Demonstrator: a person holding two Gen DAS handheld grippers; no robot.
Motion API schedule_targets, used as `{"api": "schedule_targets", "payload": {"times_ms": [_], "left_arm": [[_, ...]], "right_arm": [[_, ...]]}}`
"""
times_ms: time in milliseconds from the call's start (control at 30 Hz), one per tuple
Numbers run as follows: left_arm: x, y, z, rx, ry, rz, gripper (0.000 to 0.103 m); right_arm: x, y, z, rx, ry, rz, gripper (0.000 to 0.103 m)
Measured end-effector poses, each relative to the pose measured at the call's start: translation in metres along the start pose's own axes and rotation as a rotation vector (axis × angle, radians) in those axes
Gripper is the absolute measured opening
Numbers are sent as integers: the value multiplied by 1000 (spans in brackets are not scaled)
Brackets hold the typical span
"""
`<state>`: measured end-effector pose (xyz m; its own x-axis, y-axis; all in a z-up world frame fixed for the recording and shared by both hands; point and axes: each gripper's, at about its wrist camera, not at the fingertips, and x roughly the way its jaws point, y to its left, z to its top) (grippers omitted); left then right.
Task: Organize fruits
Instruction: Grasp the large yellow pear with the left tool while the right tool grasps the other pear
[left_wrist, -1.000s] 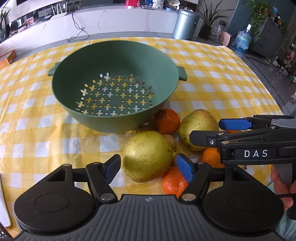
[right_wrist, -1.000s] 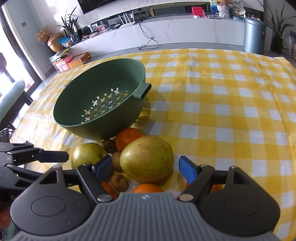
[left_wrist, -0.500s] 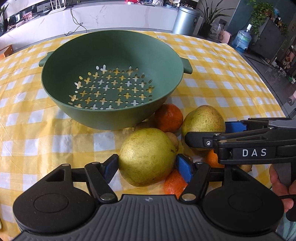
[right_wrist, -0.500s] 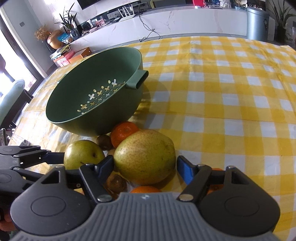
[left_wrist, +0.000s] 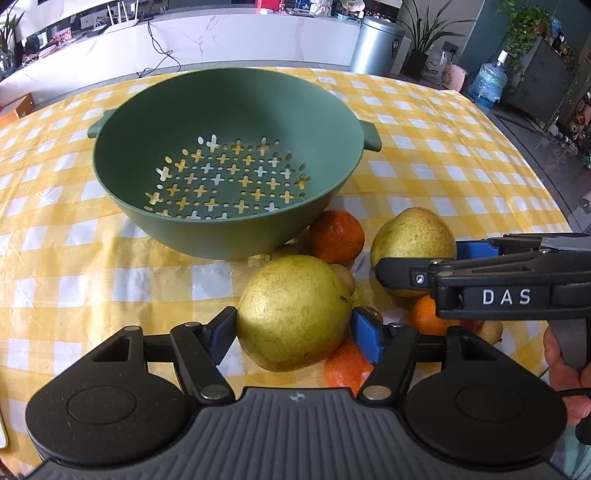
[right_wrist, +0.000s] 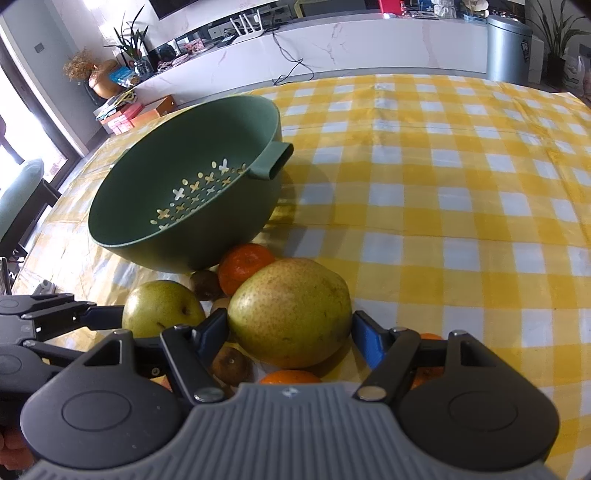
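Observation:
Two yellow-green pears lie in a pile of fruit in front of an empty green colander (left_wrist: 110, 177) on the yellow checked tablecloth. My left gripper (left_wrist: 295, 328) is shut on the near left pear (left_wrist: 291, 310), with a blue pad against each side. My right gripper (right_wrist: 288, 328) is shut on the right pear (right_wrist: 291, 310), its pads touching both flanks. From the left wrist view, the right gripper (left_wrist: 424, 258) reaches in from the right around that pear (left_wrist: 413, 236). Both pears still rest among the other fruit. Mandarins (right_wrist: 243, 266) and brown kiwis (right_wrist: 205, 284) lie around and under them.
A hand (left_wrist: 561, 365) holds the right gripper's handle at the right edge. The tablecloth (right_wrist: 443, 184) stretches bare to the right of the colander. Off the table stand a metal bin (left_wrist: 380, 40), a water bottle (left_wrist: 487, 81) and a long white counter (right_wrist: 369, 48).
Both grippers' jaws have narrowed from standing apart beside the pears to touching them. Both views have drawn slightly closer to the fruit and colander.

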<state>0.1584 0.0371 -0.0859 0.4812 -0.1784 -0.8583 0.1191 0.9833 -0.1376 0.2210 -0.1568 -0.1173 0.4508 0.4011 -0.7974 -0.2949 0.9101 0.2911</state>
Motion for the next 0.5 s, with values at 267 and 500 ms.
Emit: {"api": "schedule_targets", "payload": {"times_ms": [267,500], "left_arm": [[-36,0,0,-31,-58,0,77],[-82,9,10,-55,-151,-4,77]], "right_arm": [[-29,4,5,-33,-52,-14,70],[-59,15,17,-110,-109,-10,70]]}}
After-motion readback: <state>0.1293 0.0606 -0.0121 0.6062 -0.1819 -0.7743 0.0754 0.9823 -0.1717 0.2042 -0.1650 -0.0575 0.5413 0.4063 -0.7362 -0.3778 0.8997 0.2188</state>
